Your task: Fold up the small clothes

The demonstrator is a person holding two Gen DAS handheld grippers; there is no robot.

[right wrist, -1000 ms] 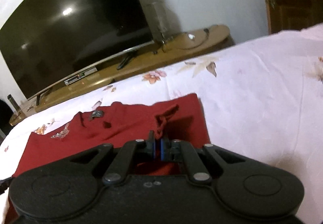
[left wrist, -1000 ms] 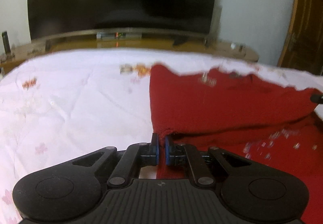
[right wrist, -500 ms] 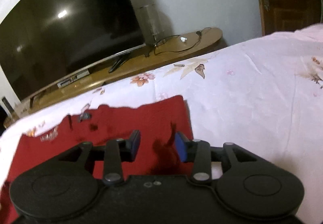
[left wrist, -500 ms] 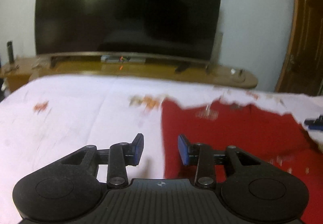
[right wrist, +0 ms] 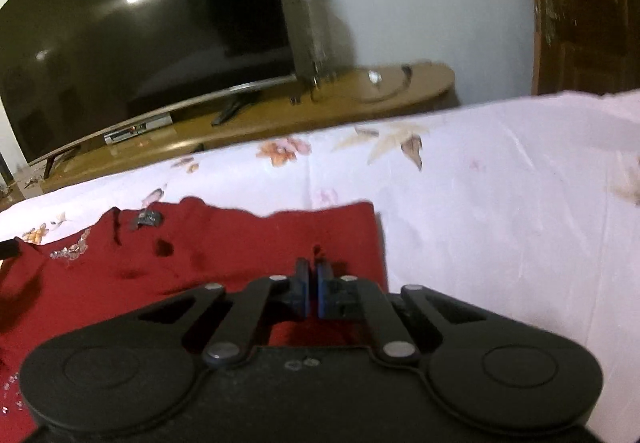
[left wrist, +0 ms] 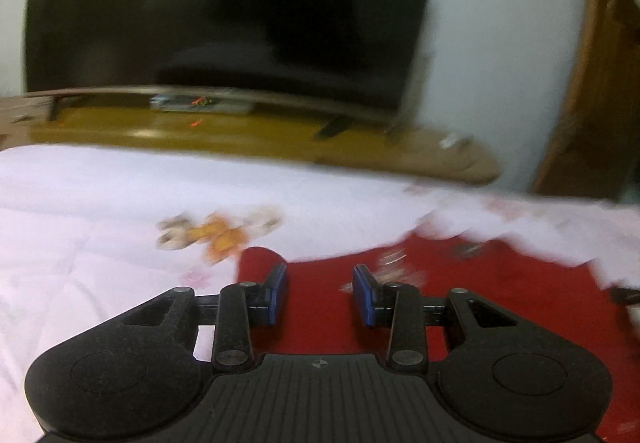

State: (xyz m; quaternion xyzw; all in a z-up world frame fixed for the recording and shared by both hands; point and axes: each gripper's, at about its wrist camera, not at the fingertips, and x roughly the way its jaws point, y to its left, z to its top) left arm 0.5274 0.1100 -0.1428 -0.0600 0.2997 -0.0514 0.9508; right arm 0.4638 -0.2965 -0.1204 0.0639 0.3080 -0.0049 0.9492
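Note:
A small red garment (left wrist: 500,283) with sparkly decoration lies flat on a white floral bedsheet (left wrist: 100,243). My left gripper (left wrist: 320,295) is open and empty, its blue pads over the garment's left corner. In the right wrist view the same garment (right wrist: 220,255) lies folded with its right edge near the middle. My right gripper (right wrist: 311,287) has its pads closed together over the garment's right part; I see no cloth pinched between them. The left wrist view is blurred.
A large dark TV (right wrist: 140,43) stands on a low wooden stand (right wrist: 280,123) beyond the bed. A wooden door (right wrist: 588,3) is at the right. The bedsheet (right wrist: 500,223) stretches to the right of the garment.
Both grippers let go of the garment's corners and the cloth now lies flat. The left gripper stays open and moved right over the garment. The right gripper opened, then closed again.

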